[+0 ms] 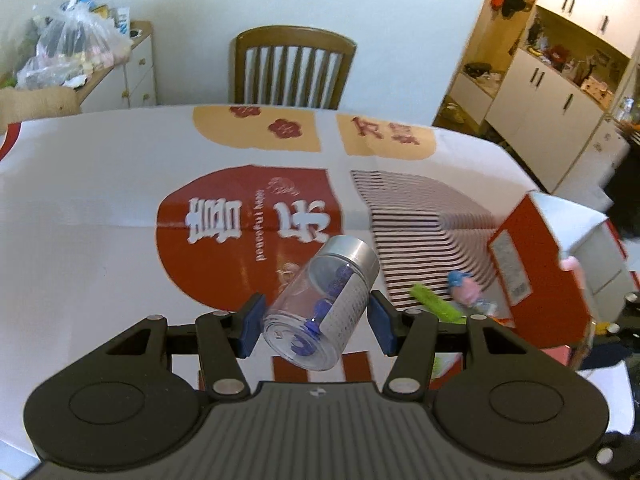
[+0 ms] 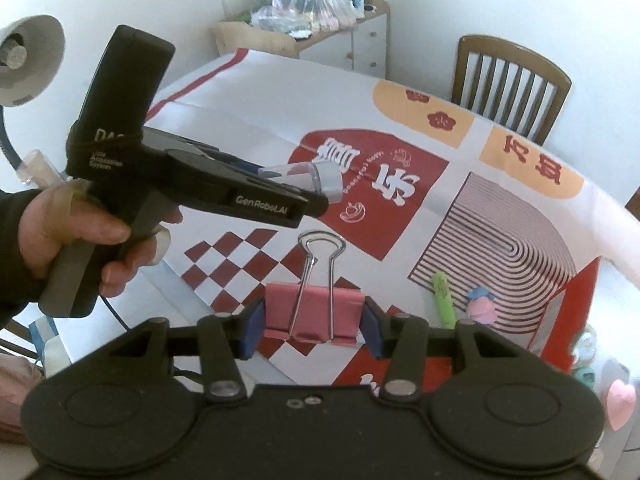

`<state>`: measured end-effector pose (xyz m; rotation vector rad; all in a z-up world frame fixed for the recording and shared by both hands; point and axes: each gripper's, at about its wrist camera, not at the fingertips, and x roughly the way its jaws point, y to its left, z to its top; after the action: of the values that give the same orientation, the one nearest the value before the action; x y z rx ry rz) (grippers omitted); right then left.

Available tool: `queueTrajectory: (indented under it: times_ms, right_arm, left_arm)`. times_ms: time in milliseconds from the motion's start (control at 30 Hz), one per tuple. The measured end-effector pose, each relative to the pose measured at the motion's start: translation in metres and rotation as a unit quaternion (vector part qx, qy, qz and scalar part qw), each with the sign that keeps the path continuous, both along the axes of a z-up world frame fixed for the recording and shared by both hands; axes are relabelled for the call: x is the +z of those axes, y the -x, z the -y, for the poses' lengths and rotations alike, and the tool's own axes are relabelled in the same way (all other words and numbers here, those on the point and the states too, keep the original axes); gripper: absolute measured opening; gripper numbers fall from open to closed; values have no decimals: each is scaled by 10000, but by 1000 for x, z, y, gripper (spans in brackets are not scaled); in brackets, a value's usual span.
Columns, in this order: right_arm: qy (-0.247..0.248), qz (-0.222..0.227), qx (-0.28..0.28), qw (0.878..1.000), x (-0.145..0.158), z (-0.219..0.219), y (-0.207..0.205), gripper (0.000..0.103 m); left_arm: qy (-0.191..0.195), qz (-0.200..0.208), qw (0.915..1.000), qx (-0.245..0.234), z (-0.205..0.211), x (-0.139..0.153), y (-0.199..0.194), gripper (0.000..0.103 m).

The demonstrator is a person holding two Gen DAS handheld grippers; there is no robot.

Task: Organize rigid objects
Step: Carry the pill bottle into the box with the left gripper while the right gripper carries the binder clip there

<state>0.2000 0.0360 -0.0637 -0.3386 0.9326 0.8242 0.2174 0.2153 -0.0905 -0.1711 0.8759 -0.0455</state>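
1. The left gripper [image 1: 316,322] squeezes a clear jar [image 1: 320,308] with a silver lid, tilted, up above the table [image 1: 80,208].
2. The right gripper [image 2: 314,326] squeezes a pink binder clip [image 2: 314,314], also up off the table.
3. A green marker [image 2: 443,298] lies on the table's right side.

One jar [image 1: 322,306], one binder clip [image 2: 314,314]

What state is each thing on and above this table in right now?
left gripper: shut on the jar
jar: lid on, tilted, held off the table
right gripper: shut on the binder clip
binder clip: pink, wire handles up
green marker: lying on the tablecloth
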Motion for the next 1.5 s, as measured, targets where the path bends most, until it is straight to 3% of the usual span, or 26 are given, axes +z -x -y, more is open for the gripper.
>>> queueTrajectory:
  times_ms: [433,767,1200,1500]
  right_arm:
    - [-52,-60,258,9996,27,64,-7,49]
    - [141,-302,559,9979,33,143,-29,49]
    - [308,-186,107,9993,20,253,-70,49]
    - [499,-238,-349,9979,-12,302,-94,49]
  left_arm:
    - [0,254,9994,-226,74,50,8,55]
    - [-48,317,9975,-635,174,68,-8,55]
    - [-287,190,9946,-983,294,59,-50,55]
    - [-451,-152,9931,-1068,343,23,-88,55]
